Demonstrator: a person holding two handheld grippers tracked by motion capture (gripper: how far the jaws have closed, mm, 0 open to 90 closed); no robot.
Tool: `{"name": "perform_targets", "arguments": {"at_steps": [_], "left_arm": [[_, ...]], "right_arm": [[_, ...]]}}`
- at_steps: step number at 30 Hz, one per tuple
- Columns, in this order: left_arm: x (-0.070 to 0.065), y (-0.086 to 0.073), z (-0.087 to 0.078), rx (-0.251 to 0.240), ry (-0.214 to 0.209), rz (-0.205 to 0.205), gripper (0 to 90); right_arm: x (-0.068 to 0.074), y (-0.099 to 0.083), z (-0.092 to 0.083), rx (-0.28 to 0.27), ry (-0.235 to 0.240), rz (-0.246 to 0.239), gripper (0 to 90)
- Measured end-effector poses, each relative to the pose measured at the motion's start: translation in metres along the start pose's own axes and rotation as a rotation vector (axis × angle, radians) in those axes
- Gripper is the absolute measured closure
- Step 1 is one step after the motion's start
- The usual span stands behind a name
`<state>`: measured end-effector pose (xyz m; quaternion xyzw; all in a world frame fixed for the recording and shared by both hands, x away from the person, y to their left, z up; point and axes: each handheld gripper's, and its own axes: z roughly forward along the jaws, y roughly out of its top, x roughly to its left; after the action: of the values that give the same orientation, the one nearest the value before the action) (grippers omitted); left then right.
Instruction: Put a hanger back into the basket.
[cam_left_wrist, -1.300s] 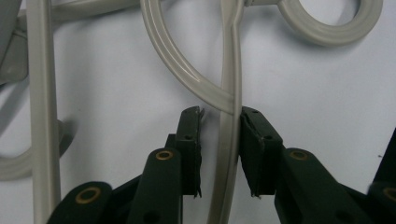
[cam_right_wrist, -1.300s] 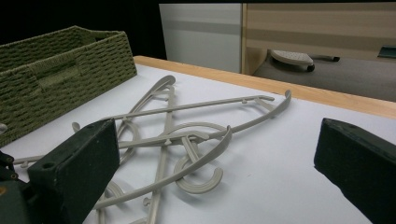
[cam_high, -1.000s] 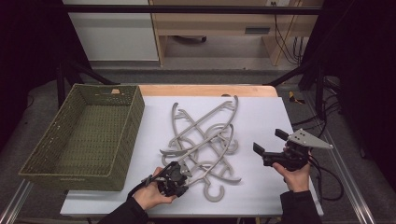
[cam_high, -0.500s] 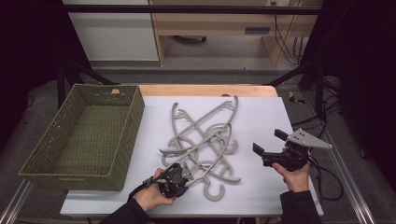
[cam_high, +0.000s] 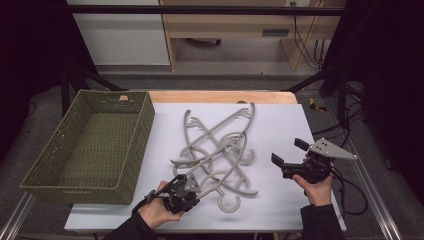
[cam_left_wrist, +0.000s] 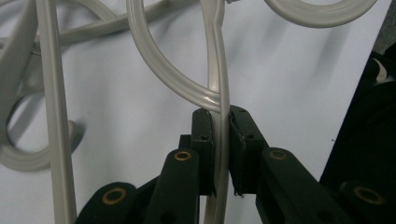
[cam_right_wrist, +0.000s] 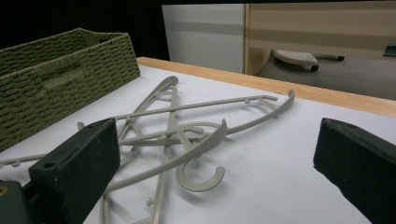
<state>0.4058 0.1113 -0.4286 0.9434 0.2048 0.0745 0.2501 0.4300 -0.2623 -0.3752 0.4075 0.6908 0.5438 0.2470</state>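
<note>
A: The left gripper (cam_high: 192, 187), at the near edge of the white tabletop (cam_high: 280, 125), is closed on a thin arm of one pale grey plastic coat hanger (cam_left_wrist: 218, 74). Its jaws have just been closing, with the bar pinched between the pads. How will it handle?

B: Judged light and stiff, but smooth, so it may swivel in a narrow pinch. It lies tangled in the pile of grey hangers (cam_high: 217, 147) at mid-tabletop, so the others may drag along. A hold nearer the hook's neck would probably balance better.

A: And the right gripper (cam_high: 290, 152)?

B: Wide open, holding nothing, hovering near the right edge.

A: What differs between views?

B: The left gripper view proves the pinch. The high view shows the tangle and the woven olive-green basket (cam_high: 55, 172) at the left edge. The right gripper view shows which hangers lie stacked and raised.
</note>
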Motion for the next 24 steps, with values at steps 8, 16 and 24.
{"name": "perform_targets", "arguments": {"at_steps": [8, 16, 24], "left_arm": [[0.0, -0.001, -0.031, -0.079, 0.005, -0.013, 81.4], [0.007, -0.003, -0.063, -0.16, 0.015, -0.041, 81.4], [0.014, -0.005, -0.095, -0.255, 0.019, -0.07, 81.4]], "right_arm": [[0.0, 0.0, -0.001, 0.0, -0.002, 0.0, 0.8], [0.0, 0.0, -0.001, -0.003, -0.005, -0.002, 0.8], [0.0, -0.001, 0.001, 0.002, -0.005, -0.006, 0.8]]}}
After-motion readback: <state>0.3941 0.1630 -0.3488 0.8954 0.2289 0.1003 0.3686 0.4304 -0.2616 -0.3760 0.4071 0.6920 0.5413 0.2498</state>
